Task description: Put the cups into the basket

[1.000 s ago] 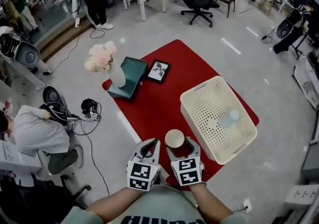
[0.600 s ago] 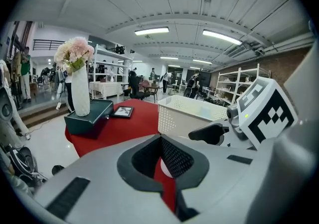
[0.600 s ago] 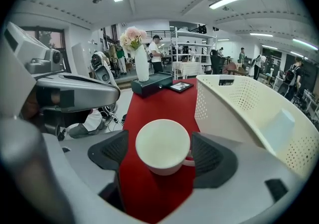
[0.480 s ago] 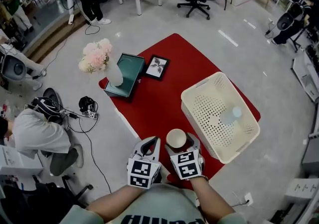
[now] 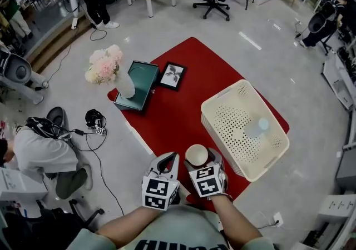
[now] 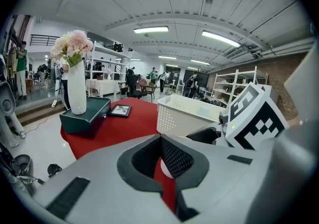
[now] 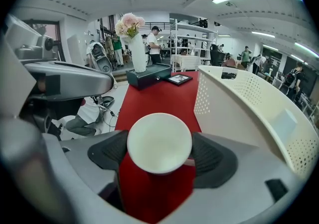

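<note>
At near edge of red mat (image 5: 178, 115), just beside basket (image 7: 224, 108): found white cup (image 7: 159, 142) upright, mouth up, between jaws of right gripper (image 5: 200, 160). Logged those jaws as spread wide, just been opening, pads flanking the rim and seemingly not yet pressing. Logged left gripper (image 5: 168, 159) alongside with jaws together, nothing in them. Spotted one pale cup (image 5: 257, 128) already lying in basket. Judged white cup thin-walled and light: easily crushed, easily tipped. Best pinched gently across the wall just under the rim, kept upright.
</note>
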